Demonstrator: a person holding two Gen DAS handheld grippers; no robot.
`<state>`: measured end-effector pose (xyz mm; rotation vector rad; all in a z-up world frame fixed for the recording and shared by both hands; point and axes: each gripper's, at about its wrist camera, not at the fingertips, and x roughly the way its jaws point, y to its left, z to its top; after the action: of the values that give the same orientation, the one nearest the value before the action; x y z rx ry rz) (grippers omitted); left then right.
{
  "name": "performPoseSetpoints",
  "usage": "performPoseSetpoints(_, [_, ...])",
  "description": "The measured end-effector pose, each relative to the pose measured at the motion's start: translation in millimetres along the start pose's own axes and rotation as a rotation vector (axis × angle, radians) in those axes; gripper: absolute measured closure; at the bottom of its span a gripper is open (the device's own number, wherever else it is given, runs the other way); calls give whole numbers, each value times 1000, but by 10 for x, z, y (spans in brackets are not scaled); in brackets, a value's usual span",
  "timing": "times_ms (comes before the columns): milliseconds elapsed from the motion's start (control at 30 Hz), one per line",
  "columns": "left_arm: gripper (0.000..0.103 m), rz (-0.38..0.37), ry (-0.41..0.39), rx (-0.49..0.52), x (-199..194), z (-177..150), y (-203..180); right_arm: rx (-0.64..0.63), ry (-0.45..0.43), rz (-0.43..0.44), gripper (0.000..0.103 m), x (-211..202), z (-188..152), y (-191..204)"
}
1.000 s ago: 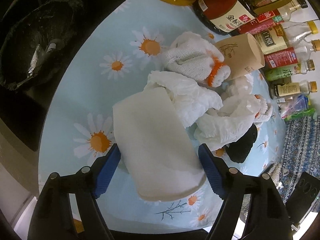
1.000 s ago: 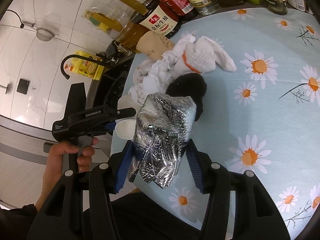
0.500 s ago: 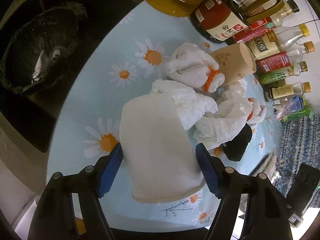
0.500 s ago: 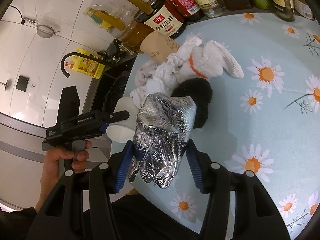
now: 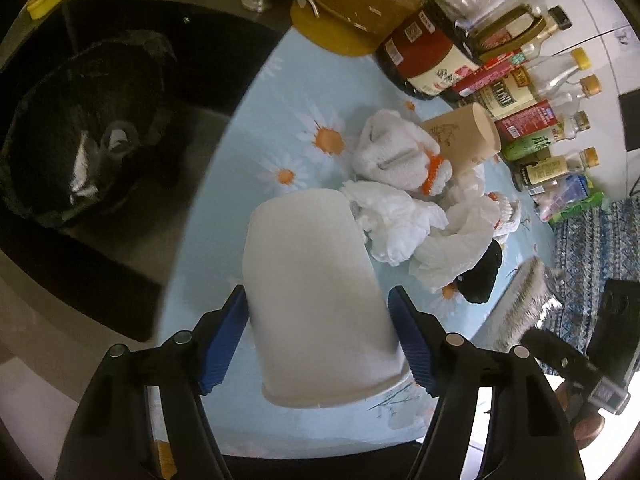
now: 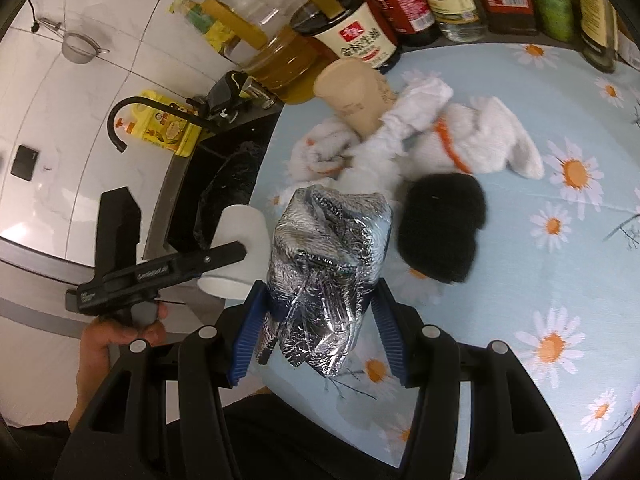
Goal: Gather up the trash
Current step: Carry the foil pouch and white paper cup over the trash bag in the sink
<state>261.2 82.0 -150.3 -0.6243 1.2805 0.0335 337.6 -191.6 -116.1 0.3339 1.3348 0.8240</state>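
Where labels can be read, a red and cream label with Chinese characters is seen on the big dark soy sauce bottle (image 6: pixel 362 38), and "GenRobot.AI" is printed on the left gripper (image 6: pixel 224 254) in the right wrist view. Only that view shows the hand (image 6: pixel 116 336) on its handle and the black tap (image 6: pixel 132 116); only the left wrist view shows the black bin bag (image 5: pixel 80 128) beside the table (image 5: pixel 256 128). A plain white paper cup (image 5: pixel 316 304) is clamped above the table, the left fingers closing on it. Crumpled silver foil wrapper (image 6: pixel 328 264) is clamped between the right gripper (image 6: pixel 320 328) fingers. A brown paper cup (image 5: pixel 464 140) lies among white tissues (image 5: pixel 400 224).
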Motion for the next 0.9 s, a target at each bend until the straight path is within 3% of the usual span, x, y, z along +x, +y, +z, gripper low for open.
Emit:
performPoseSetpoints(167, [34,-6,-26,36,-201,89,227,-6,22,-32,49,220,69,280])
performPoseSetpoints(533, [34,-95,-44,30,-501,350,784,-58,109,-102,49,866,275,994])
performPoseSetpoints(900, [34,-123,-56,35,-820,725,1535,-78,141,-116,49,1576,517,1653])
